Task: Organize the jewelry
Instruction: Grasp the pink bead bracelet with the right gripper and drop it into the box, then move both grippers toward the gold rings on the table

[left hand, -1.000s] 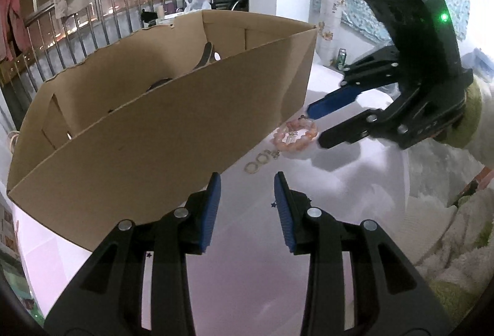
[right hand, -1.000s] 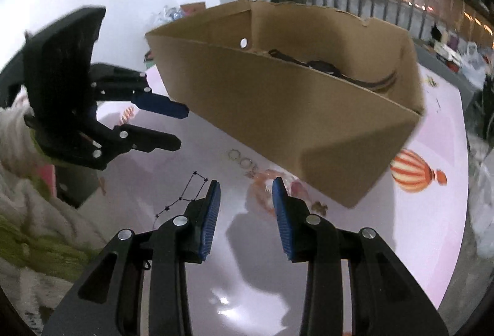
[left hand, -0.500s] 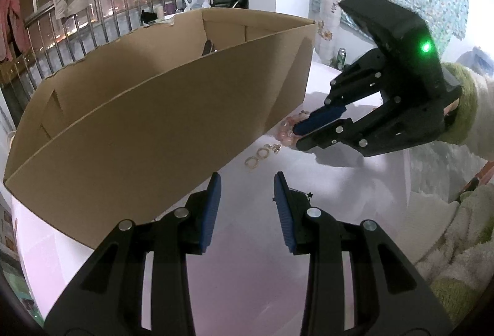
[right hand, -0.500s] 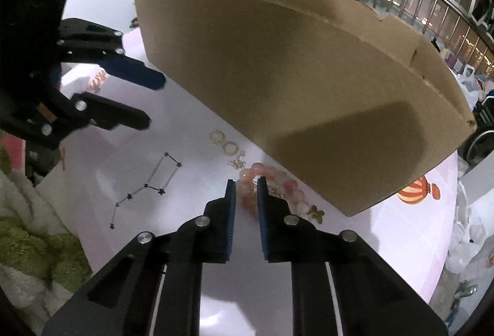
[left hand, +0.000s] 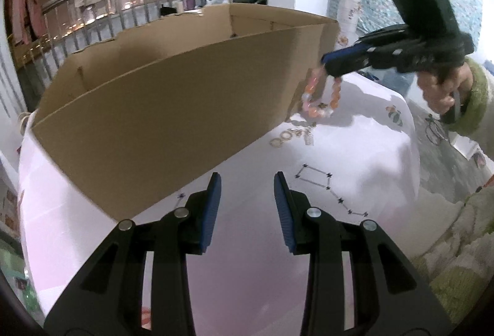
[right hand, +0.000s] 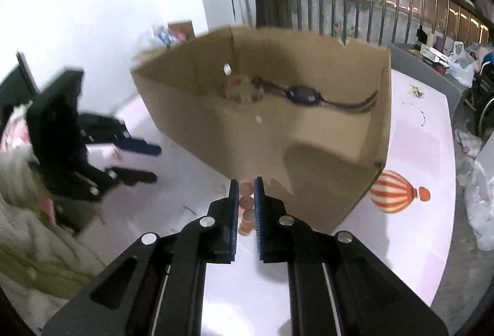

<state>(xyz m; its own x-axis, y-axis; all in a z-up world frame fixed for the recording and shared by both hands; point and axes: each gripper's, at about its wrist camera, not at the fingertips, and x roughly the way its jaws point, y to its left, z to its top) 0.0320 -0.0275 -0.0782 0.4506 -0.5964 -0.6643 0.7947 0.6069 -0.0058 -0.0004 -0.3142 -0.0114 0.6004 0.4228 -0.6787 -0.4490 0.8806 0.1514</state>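
- Bead bracelet [left hand: 321, 95] hangs off the worktop [left hand: 370, 151], pinched in your right gripper [right hand: 246, 206] beside the box's near corner; loop dangles free, so it can clear the wall.
- Right jaws have just been closing and now stand nearly together on the beads.
- Cardboard box [left hand: 173, 107] sits open-topped just beyond; a dark band [right hand: 304, 97] already lies inside, likely where the bracelet belongs.
- Small rings [left hand: 282, 140] wait on the worktop at the box's foot.
- Your left gripper [left hand: 246, 206] hovers low, jaws partly open, holding nothing.

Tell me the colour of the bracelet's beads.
Orange and pale pink beads on the bracelet, clearest in the left wrist view.
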